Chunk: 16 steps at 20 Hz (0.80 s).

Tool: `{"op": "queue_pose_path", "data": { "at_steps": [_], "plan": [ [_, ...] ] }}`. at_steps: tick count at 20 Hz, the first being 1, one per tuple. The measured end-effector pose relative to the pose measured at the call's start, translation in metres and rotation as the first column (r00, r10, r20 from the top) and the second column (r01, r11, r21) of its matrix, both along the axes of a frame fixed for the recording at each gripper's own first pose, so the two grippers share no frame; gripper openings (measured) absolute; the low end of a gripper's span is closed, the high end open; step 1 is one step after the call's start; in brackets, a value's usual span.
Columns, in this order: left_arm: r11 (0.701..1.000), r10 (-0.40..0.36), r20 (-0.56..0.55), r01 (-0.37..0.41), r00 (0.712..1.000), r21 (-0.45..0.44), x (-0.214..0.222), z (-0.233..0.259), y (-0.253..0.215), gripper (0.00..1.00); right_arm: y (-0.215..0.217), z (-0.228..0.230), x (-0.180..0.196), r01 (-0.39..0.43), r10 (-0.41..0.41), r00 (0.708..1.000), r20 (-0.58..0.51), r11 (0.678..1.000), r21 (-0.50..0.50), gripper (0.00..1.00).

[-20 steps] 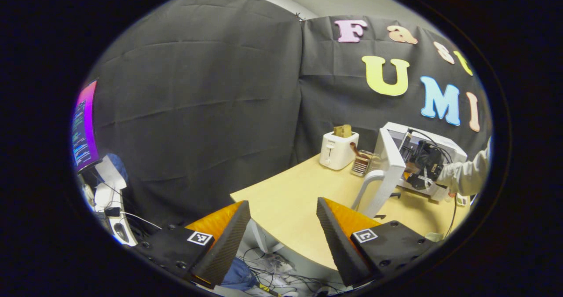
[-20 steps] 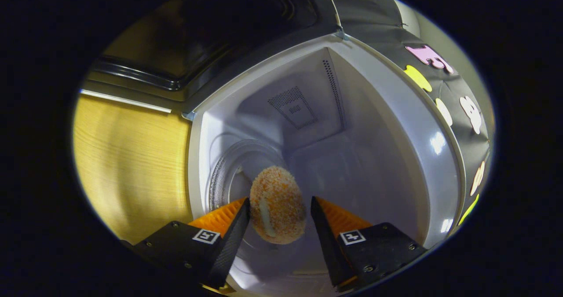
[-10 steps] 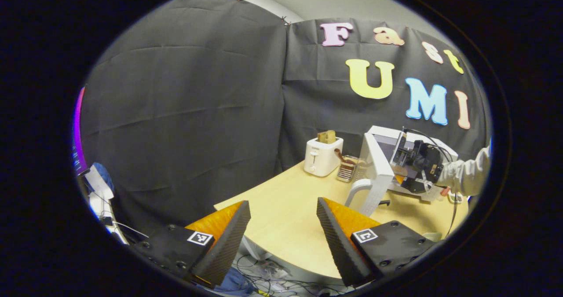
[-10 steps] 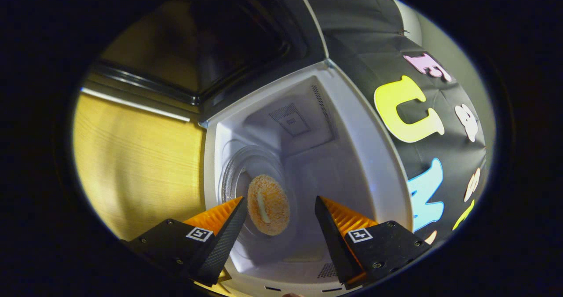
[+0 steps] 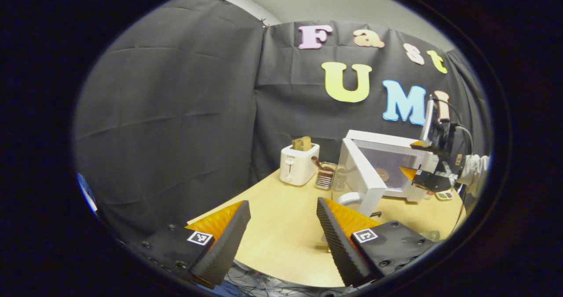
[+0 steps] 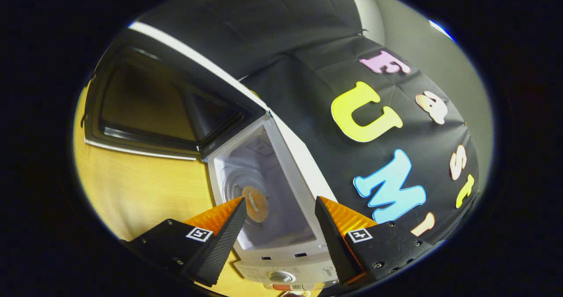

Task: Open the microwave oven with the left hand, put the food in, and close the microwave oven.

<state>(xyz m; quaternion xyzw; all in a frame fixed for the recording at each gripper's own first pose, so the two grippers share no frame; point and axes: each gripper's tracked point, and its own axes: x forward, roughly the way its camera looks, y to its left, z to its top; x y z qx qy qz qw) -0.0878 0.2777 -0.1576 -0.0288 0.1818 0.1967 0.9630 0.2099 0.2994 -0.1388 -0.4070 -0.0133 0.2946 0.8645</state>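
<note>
The white microwave (image 5: 378, 137) stands on the wooden table (image 5: 286, 226) with its door (image 5: 361, 176) swung open to the left. The food, a round breaded patty (image 6: 254, 203), lies on the glass turntable inside the cavity; in the left gripper view it is a small brown spot (image 5: 384, 174). My right gripper (image 6: 280, 200) is open, outside the cavity, in front of the microwave (image 6: 294, 180), with nothing between its fingers. In the left gripper view the right gripper (image 5: 411, 158) hangs before the opening. My left gripper (image 5: 282, 203) is open over the table's near edge, well away from the door.
A white toaster (image 5: 298, 168) with bread in it and a small glass jar (image 5: 325, 179) stand left of the microwave. A light sleeve (image 5: 474, 170) holds the right gripper. The dark-windowed door (image 6: 145, 108) spreads to the left of the cavity, and the control knob (image 6: 278, 277) sits below.
My right gripper has drawn back out of the microwave, leaving the patty on the turntable. The left gripper view has swung to the right, so the microwave and toaster sit further left.
</note>
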Motion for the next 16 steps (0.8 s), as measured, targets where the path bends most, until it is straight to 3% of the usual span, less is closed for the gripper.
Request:
{"op": "queue_pose_path", "data": {
  "at_steps": [4,10,16],
  "plan": [
    [0.999,-0.053,0.008,0.053,0.999,0.003,0.025,-0.008,0.014,1.0,-0.031,0.041,-0.045,0.072,-0.066,0.997,-0.036,0.983,0.169,0.97],
    [0.993,-0.114,0.009,0.114,0.993,-0.011,0.06,-0.03,0.025,1.0,-0.08,0.08,-0.098,0.232,-0.18,0.97,-0.162,0.885,0.403,0.96],
    [0.983,-0.184,0.013,0.184,0.983,-0.009,0.09,-0.059,0.014,0.96,-0.15,0.105,-0.12,0.36,-0.322,0.933,-0.162,0.81,0.463,0.96]
  ]
}}
